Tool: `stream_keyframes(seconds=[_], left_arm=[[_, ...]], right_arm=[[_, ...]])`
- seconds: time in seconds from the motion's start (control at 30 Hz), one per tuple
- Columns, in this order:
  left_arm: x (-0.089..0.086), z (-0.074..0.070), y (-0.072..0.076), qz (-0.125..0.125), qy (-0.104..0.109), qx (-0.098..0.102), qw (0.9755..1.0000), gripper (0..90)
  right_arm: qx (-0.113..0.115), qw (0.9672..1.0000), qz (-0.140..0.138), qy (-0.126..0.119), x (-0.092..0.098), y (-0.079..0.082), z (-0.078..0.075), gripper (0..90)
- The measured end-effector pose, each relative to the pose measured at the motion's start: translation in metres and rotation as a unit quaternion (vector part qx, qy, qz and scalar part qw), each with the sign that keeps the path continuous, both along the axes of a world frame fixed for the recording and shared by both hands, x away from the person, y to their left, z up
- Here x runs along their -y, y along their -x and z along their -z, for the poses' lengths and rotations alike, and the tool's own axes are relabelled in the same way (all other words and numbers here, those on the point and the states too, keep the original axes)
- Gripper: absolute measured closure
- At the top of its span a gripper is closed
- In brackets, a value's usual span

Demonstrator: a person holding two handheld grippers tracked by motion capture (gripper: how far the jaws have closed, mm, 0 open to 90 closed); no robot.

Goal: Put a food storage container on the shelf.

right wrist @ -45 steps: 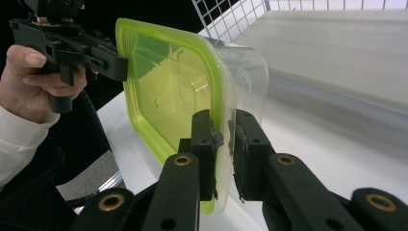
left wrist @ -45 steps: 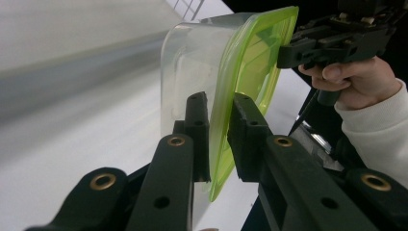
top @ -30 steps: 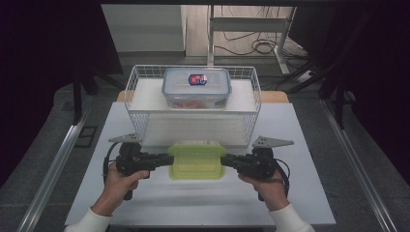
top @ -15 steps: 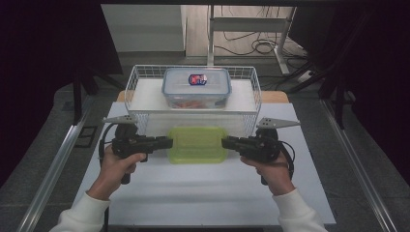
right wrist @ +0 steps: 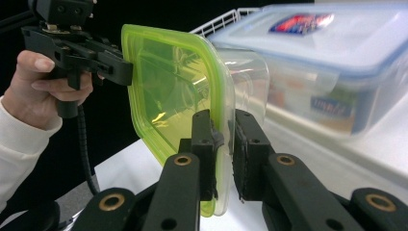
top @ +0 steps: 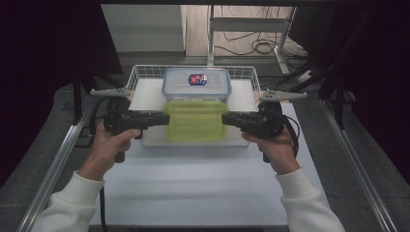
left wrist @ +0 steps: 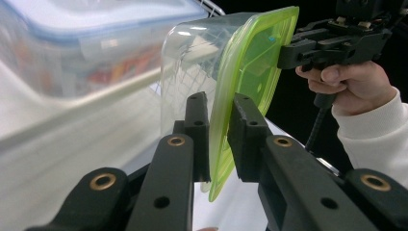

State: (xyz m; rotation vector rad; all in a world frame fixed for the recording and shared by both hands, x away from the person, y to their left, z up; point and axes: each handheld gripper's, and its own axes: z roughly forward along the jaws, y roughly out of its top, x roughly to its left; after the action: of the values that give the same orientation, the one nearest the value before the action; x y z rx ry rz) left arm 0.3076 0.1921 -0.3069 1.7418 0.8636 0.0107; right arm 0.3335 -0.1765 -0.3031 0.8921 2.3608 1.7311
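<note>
The left claw [top: 167,119] pinched one end rim of a green-lidded box [top: 196,121], and the right claw [top: 225,119] pinched the opposite rim, holding it between them above the worktop [top: 193,193]. Just beyond it, a blue-rimmed box [top: 196,83] sat in a wire basket [top: 140,72].

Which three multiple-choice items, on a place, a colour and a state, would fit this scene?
1. Where is the blue-lidded box?
A. in the wire basket
B. on the floor
C. in a hand

2. What colour is the lid of the held container?
A. red
B. green
C. black

3. How is the left hand-held gripper?
A. open and apart from the container
B. shut on the container's rim
C. lying on the table

A: the basket's wire walls surround it.
B: the lid shows yellow-green.
B: both jaws press the rim.
</note>
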Motion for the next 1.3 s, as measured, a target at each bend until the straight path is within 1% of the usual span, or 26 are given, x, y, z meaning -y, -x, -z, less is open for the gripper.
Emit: stream_keyframes(seconds=[0.03,0.1,0.17,0.3,0.47,0.63,0.67,0.7,0.8,0.9,0.93,0.97,1.1,1.17,1.2,1.3], left_arm=[[0.000,-0.004,-0.002,0.000,0.002,0.000,1.0000,79.5],[-0.001,-0.010,-0.004,-0.001,0.002,0.002,1.0000,79.5],[-0.003,-0.017,-0.008,0.003,0.008,0.003,1.0000,79.5],[-0.001,-0.029,-0.017,-0.002,0.002,0.009,1.0000,79.7],[0.000,-0.040,-0.026,-0.003,0.008,0.016,0.9998,79.7],[0.002,-0.052,-0.042,-0.005,0.000,0.016,0.9999,79.9],[0.002,-0.055,-0.048,-0.005,-0.003,0.015,0.9999,79.9],[0.003,-0.056,-0.051,-0.007,-0.003,0.015,0.9999,80.0],[0.002,-0.059,-0.062,-0.008,-0.002,0.009,0.9999,80.1],[0.000,-0.058,-0.075,-0.003,0.001,-0.003,1.0000,80.1],[0.000,-0.058,-0.079,-0.004,-0.001,-0.007,1.0000,80.1],[0.000,-0.057,-0.083,-0.006,-0.003,-0.012,0.9999,80.1],[-0.002,-0.053,-0.096,-0.015,-0.001,-0.027,0.9995,80.1],[-0.002,-0.051,-0.101,-0.024,-0.007,-0.030,0.9992,80.1],[-0.002,-0.051,-0.103,-0.028,-0.002,-0.030,0.9991,79.9],[-0.003,-0.050,-0.108,-0.035,0.004,-0.031,0.9989,79.6]], right_arm=[[0.003,1.0000,0.000,0.003,0.000,-0.002,-0.005,79.7],[0.005,1.0000,0.000,0.000,-0.001,-0.006,-0.013,79.8],[0.010,1.0000,-0.002,0.000,-0.001,-0.008,-0.022,79.7],[0.017,0.9999,0.001,0.004,-0.002,-0.014,-0.037,79.8],[0.021,0.9998,0.005,-0.001,0.000,-0.023,-0.050,79.9],[0.012,0.9998,0.011,-0.006,0.001,-0.036,-0.059,79.9],[0.011,0.9998,0.013,-0.006,0.000,-0.038,-0.060,79.9],[0.007,0.9998,0.016,-0.006,0.000,-0.043,-0.062,79.9],[0.001,0.9997,0.022,-0.008,0.000,-0.053,-0.066,79.9],[-0.003,0.9997,0.023,-0.010,-0.001,-0.061,-0.067,79.9],[-0.005,0.9997,0.024,-0.010,-0.002,-0.065,-0.067,79.9],[-0.008,0.9996,0.025,-0.009,-0.002,-0.069,-0.067,80.0],[-0.023,0.9993,0.027,-0.013,-0.005,-0.085,-0.063,80.0],[-0.030,0.9990,0.030,-0.011,-0.008,-0.092,-0.061,80.0],[-0.033,0.9989,0.032,-0.008,-0.009,-0.095,-0.060,79.9],[-0.041,0.9985,0.036,-0.010,-0.011,-0.102,-0.057,79.7]])
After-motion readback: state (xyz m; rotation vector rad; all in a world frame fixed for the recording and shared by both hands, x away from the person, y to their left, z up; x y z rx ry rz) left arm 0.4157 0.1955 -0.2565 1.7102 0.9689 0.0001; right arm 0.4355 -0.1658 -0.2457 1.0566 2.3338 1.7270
